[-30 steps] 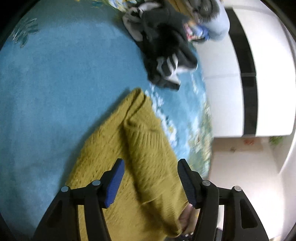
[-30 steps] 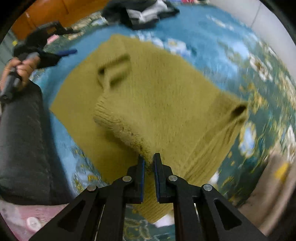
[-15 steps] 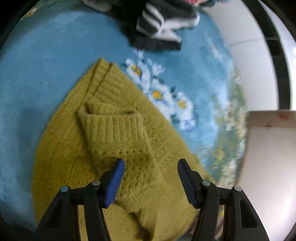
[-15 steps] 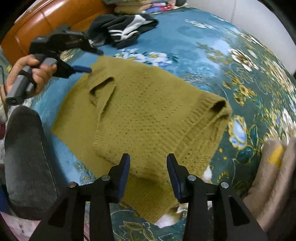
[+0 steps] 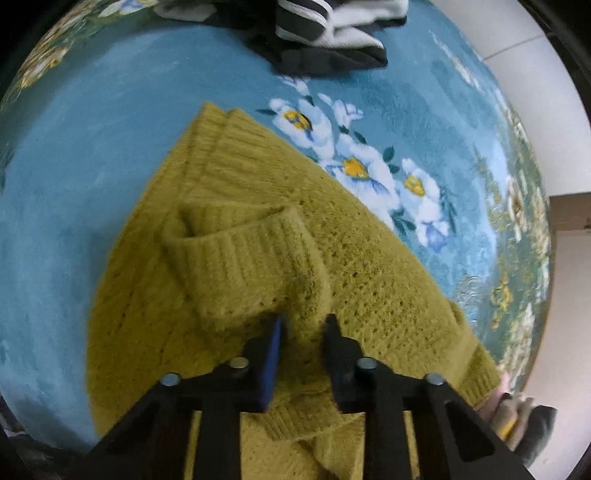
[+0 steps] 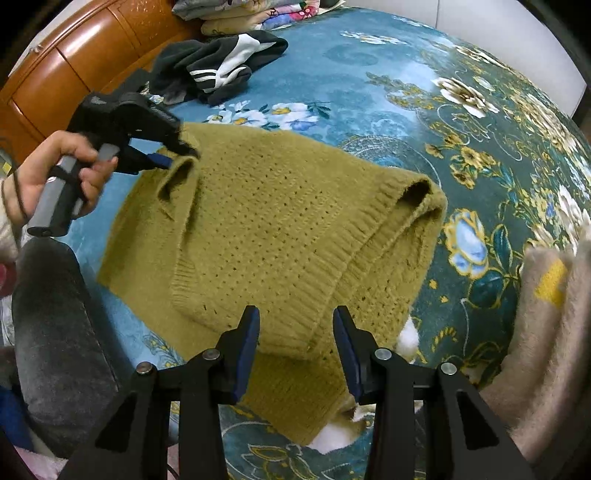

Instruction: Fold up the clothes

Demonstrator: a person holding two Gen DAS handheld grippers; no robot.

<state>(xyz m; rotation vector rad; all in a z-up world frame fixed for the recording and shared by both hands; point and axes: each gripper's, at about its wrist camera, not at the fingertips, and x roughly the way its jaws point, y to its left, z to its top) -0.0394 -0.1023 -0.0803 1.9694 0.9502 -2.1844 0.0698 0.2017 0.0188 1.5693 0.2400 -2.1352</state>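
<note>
Left wrist view. Mustard knit sweater (image 5: 373,280) spread flat on the blue floral bedspread (image 5: 92,140), filling the lower centre of the frame and running diagonally from the upper left corner to the lower right hem. Folded-over sleeve cuff (image 5: 243,254) lying on top of the body, directly ahead of the left gripper (image 5: 301,332). Jaws closing, almost together, with a ridge of the sleeve knit caught between the pads; grip judged as taken or all but taken. Sleeve's long axis running from the cuff back toward the gripper. Black-and-white striped garment (image 5: 325,33) at the top edge, well apart from the sweater; no obstruction there.

Right wrist view. Same sweater (image 6: 266,229) occupying the centre, ribbed hem band (image 6: 332,273) folded over and running diagonally toward the right gripper (image 6: 295,332). Jaws standing partly apart, the folded edge lying below and between them, no pad pressing on the knit; nothing held. Left gripper (image 6: 177,155) visible at upper left, carried in a hand (image 6: 55,173), tips at the sleeve opening on the far side of the garment. Left hand therefore nearer the sleeve, right hand nearer the hem. Dark cushion-like mass (image 6: 55,332) at lower left, just beside the sweater's near edge; beige fuzzy fabric (image 6: 546,325) at right, near the hem. Either judged liable to crowd a fold drawn toward the near side. Wooden headboard (image 6: 62,74) and the striped garment (image 6: 218,62) well clear beyond.
</note>
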